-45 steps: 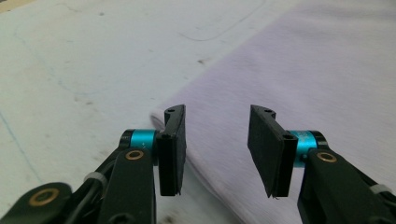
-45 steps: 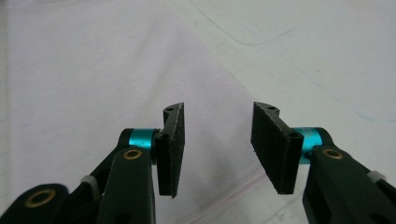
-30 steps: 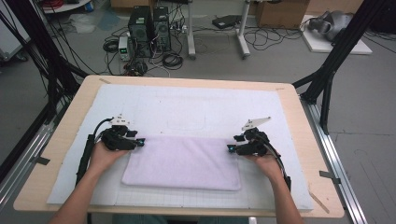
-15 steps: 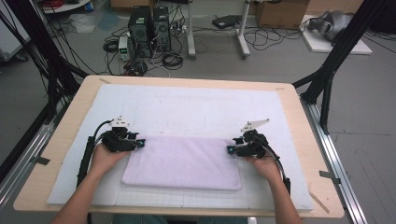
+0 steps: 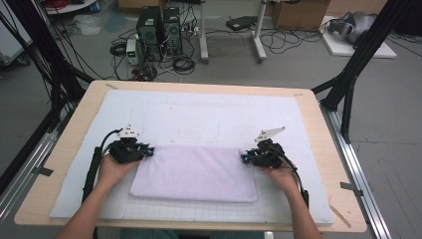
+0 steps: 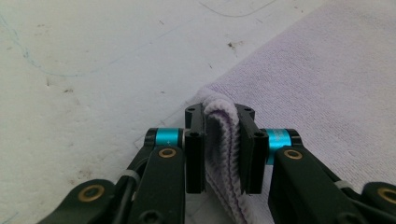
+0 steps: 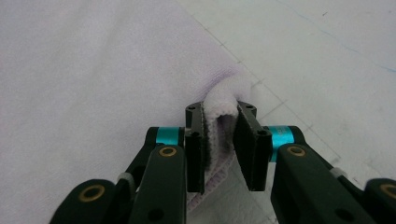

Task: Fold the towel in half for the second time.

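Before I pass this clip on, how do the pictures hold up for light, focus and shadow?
High view: even light, soft overall, the towel casting almost no shadow on the table. Left gripper view: the left gripper is sharp, its pinched fold crisp, the mat behind softer. Right gripper view: the right gripper is sharp, a dark shadow inside the fold; no glare.
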Demonstrator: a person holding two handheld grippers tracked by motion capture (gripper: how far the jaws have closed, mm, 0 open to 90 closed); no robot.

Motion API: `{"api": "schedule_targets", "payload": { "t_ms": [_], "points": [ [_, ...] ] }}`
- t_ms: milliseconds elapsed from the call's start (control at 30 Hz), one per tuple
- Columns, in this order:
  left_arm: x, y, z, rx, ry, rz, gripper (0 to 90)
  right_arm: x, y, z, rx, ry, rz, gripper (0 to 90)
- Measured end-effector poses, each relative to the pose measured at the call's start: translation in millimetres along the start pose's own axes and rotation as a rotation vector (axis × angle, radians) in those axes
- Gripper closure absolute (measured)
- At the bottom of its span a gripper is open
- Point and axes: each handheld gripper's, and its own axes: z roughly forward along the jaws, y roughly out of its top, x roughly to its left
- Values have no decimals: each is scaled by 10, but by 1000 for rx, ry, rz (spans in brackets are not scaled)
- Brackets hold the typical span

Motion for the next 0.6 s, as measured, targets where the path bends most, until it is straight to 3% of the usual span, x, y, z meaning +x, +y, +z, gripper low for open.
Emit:
{"api": "schedule_targets", "payload": {
  "t_ms": [100,233,300,500,600],
  "points": [
    [-33,32,-28,-15,34,20,791,-2,15,-37,-10,-10,-3,783],
    [-12,144,-61,-55,62,22,802,-9,101,-118,-61,-67,-4,790],
    [33,223,-75,-86,73,5,802,-32,186,-146,-73,-79,-6,791],
    [194,553,-89,-109,111,0,805,-206,483,-252,-107,-103,8,791],
    [291,714,-66,-120,156,-15,804,-317,639,-278,-122,-117,15,789]
  ]
}}
